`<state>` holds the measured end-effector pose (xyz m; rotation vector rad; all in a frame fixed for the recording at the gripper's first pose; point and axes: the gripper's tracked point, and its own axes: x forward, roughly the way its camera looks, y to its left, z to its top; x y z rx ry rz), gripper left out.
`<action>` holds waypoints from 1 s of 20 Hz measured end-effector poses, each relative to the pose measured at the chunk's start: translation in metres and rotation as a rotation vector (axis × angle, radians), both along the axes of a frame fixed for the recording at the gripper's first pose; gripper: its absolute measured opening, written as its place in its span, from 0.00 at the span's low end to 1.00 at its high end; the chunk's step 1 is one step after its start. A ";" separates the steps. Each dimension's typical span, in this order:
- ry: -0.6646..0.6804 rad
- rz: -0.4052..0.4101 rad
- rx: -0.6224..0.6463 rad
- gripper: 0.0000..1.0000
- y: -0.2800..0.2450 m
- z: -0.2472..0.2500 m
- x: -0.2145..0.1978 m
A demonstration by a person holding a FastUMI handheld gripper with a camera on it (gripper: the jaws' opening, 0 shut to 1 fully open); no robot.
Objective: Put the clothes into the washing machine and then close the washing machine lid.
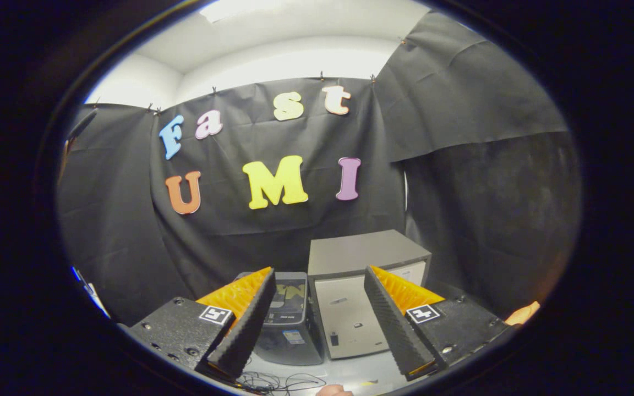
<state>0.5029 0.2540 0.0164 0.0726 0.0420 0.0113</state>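
Ahead, the gripper (317,330) is hanging with its fingers (245,324) spread wide apart, gripping nothing. Between and beyond them a grey box-shaped machine (361,286) is standing against the black cloth wall (273,231), with a smaller dark washing machine (289,319) sitting just beside it. Thin cables (273,380) are lying on the pale floor (355,371) below the fingers.

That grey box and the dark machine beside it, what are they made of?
The grey box looks like painted metal or smooth plastic: flat matte panels, crisp edges. The dark machine seems glossy plastic, catching reflections. The gripper hangs open before both, its jaws holding nothing.
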 end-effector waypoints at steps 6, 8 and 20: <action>-0.015 0.001 0.017 1.00 -0.004 0.003 0.004; -0.017 0.010 0.014 1.00 -0.007 0.003 0.006; -0.004 0.006 0.031 1.00 -0.019 0.001 0.018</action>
